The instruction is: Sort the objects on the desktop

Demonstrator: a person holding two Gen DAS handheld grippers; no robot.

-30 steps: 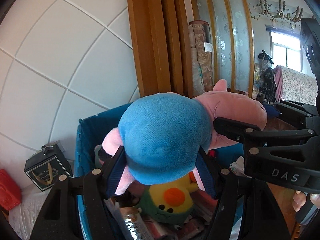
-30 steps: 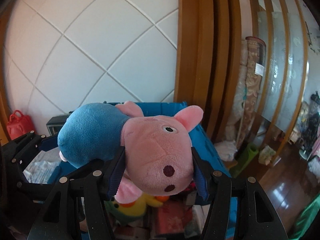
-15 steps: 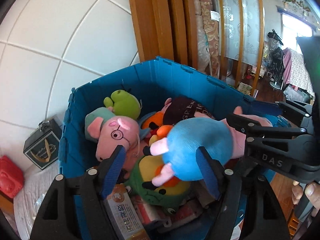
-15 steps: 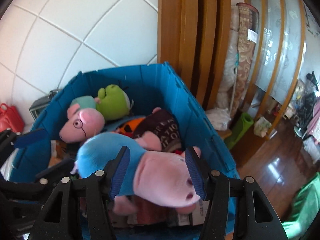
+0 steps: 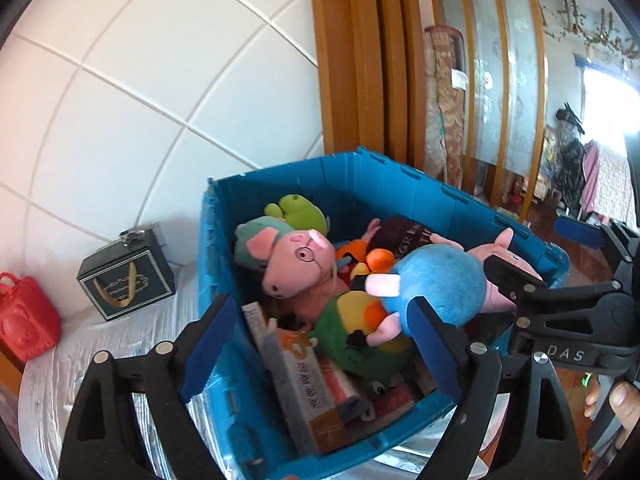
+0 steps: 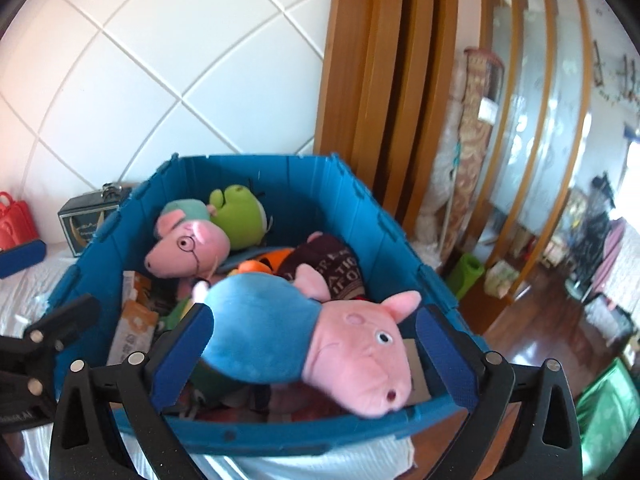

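Jaws of both grippers stand spread and have just been opening, and neither pair presses on the blue-bodied pig plush. In the right wrist view the plush lies between the blue pads of the right gripper, with a clear gap beside the head on the right side; on the left the pad sits just beside the blue body, and contact there cannot be told. In the left wrist view the left gripper straddles the near corner of the blue crate, and the plush lies beyond its right pad, resting on the other toys inside the crate: a green and yellow plush beneath it and a pink pig with glasses to its left. One second ago both pairs of jaws pinched the plush, raised above the crate; it now rests inside, released.
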